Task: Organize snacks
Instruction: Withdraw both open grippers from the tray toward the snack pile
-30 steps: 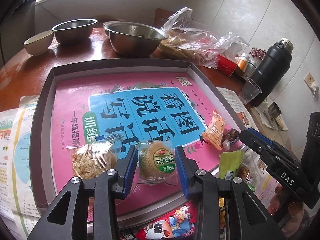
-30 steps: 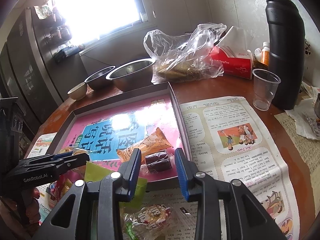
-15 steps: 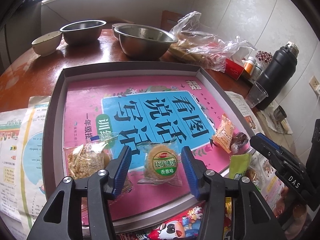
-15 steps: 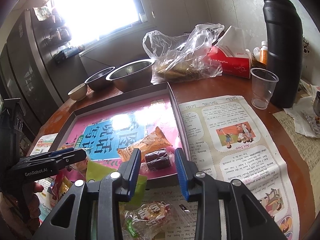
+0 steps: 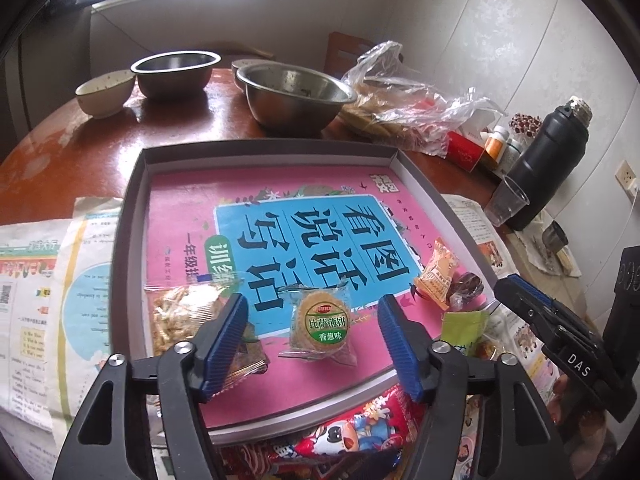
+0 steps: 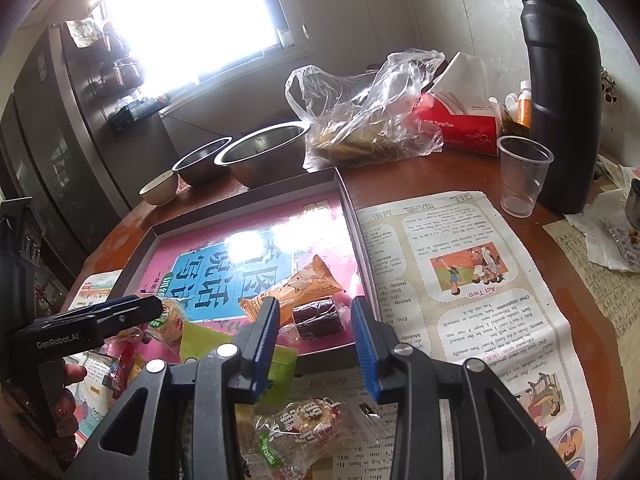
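Observation:
A grey tray [image 5: 132, 200] lined with a pink book cover holds snacks: a round biscuit pack [image 5: 322, 322], a clear bag of crisp strips [image 5: 180, 312], an orange wrapped snack [image 5: 436, 276] and a dark wrapped sweet [image 5: 464, 286]. My left gripper [image 5: 312, 336] is open and empty, above and just behind the biscuit pack. My right gripper [image 6: 316, 344] is open and empty above the tray's near edge, by the dark sweet [image 6: 318, 318] and the orange snack [image 6: 296, 286]. A green pack [image 6: 208, 340], a clear wrapped snack [image 6: 300, 436] and a red cartoon pack [image 5: 352, 436] lie outside the tray.
Newspaper sheets [image 6: 460, 280] lie on the round wooden table [image 5: 80, 152]. Behind the tray stand two steel bowls [image 5: 292, 96], a white bowl [image 5: 104, 94] and a plastic bag [image 6: 372, 116]. A black flask [image 6: 564, 92], a plastic cup [image 6: 522, 174] and a tissue box [image 6: 460, 124] stand at the right.
My left gripper has opened wider and drawn back from the biscuit pack, which now lies free in the tray. My right gripper has hardly moved.

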A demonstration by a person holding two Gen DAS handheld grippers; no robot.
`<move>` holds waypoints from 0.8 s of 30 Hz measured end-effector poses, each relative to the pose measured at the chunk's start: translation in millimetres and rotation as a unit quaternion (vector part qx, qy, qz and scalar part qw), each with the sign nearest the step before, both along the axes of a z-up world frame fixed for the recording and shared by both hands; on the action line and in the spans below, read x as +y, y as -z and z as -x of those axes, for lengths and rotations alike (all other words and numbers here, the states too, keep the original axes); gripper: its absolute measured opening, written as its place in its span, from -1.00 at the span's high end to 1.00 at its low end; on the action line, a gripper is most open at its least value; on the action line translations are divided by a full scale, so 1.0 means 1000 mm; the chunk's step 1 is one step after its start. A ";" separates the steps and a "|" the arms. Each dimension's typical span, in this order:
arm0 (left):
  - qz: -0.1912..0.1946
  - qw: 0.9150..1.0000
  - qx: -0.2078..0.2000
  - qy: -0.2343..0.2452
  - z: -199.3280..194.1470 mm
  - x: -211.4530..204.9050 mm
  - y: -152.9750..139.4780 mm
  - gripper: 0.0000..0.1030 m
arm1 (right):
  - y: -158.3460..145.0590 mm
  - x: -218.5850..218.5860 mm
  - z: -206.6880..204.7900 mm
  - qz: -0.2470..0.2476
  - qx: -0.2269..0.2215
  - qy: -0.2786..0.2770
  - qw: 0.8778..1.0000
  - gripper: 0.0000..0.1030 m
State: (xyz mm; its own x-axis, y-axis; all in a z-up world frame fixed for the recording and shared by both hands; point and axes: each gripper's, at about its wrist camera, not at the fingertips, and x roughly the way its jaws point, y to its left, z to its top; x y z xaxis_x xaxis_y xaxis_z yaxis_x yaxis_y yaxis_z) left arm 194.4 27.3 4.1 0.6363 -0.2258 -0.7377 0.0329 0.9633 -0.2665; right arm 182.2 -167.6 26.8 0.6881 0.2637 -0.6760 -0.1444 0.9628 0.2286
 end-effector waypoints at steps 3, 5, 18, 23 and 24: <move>0.001 1.000 -0.007 -0.004 0.006 0.002 -0.007 -0.41 | -0.003 -0.002 0.002 -0.004 -0.005 -0.001 1.000 0.16; -0.001 1.000 -0.014 -0.005 0.011 0.002 -0.012 -0.43 | -0.006 -0.002 0.005 -0.004 -0.010 -0.003 1.000 0.11; -0.012 0.999 -0.039 -0.005 0.036 0.000 -0.034 -0.45 | -0.020 0.002 0.020 -0.006 -0.031 -0.019 0.999 -0.07; -0.019 0.999 -0.041 -0.002 0.044 -0.003 -0.038 -0.46 | -0.024 0.004 0.027 -0.004 -0.036 -0.024 0.999 -0.08; -0.021 0.999 -0.042 -0.002 0.046 -0.004 -0.038 -0.46 | -0.025 0.004 0.028 -0.004 -0.038 -0.025 0.999 -0.08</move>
State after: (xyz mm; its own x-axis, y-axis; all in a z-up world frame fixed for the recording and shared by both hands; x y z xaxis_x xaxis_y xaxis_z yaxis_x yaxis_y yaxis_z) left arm 148.6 23.8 42.2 0.6972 -0.1929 -0.6904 0.0494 0.9738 -0.2221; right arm 154.0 -163.6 51.9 0.7225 0.3044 -0.6207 -0.2101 0.9521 0.2223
